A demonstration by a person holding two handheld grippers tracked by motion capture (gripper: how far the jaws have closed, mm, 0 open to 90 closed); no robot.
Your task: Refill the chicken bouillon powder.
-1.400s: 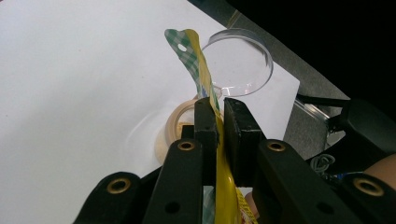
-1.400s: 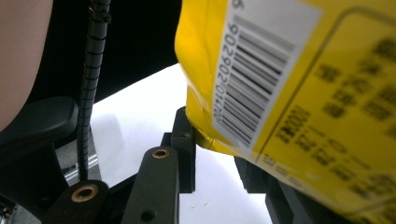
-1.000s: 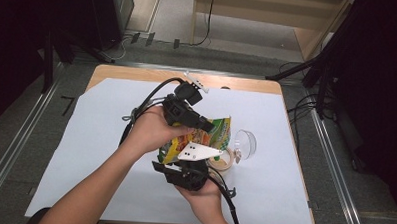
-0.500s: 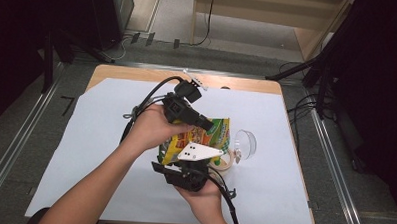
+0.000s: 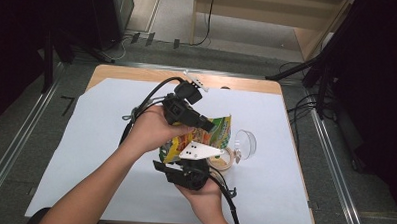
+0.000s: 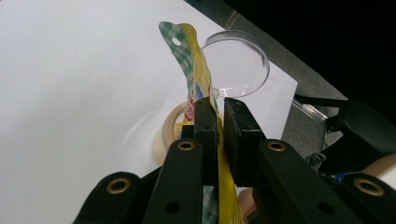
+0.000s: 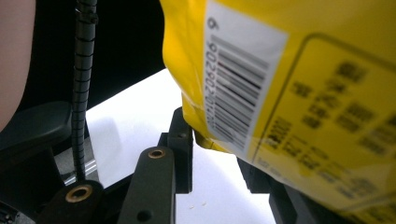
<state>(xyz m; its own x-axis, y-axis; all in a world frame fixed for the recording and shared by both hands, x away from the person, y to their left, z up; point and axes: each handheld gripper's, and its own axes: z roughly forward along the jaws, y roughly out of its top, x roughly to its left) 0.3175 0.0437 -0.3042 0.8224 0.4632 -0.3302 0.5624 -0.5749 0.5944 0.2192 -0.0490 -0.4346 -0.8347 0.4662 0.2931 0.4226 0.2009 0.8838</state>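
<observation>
A yellow snack bag (image 5: pixel 214 134) with a green checked top hangs over the table between my two grippers. My left gripper (image 5: pixel 206 126) comes from above and is shut on the bag's upper edge (image 6: pixel 189 56), its pads (image 6: pixel 205 121) pinching the thin foil. My right gripper (image 5: pixel 178 162) sits below, at the bag's bottom corner (image 7: pixel 289 93). Its jaws have just been opening a little, with the corner still between them. The near fingertip (image 7: pixel 183 140) touches the foil; the far one is hidden behind the bag.
A clear round dish (image 5: pixel 245 143) and a roll of tan tape (image 5: pixel 224 162) lie on the white sheet (image 5: pixel 85 153) just right of the bag. Cables trail from both grippers. Dark floor and a wooden frame lie beyond the table.
Both hands and the bag stay where they were. No shift shows between the earlier high views and now.
</observation>
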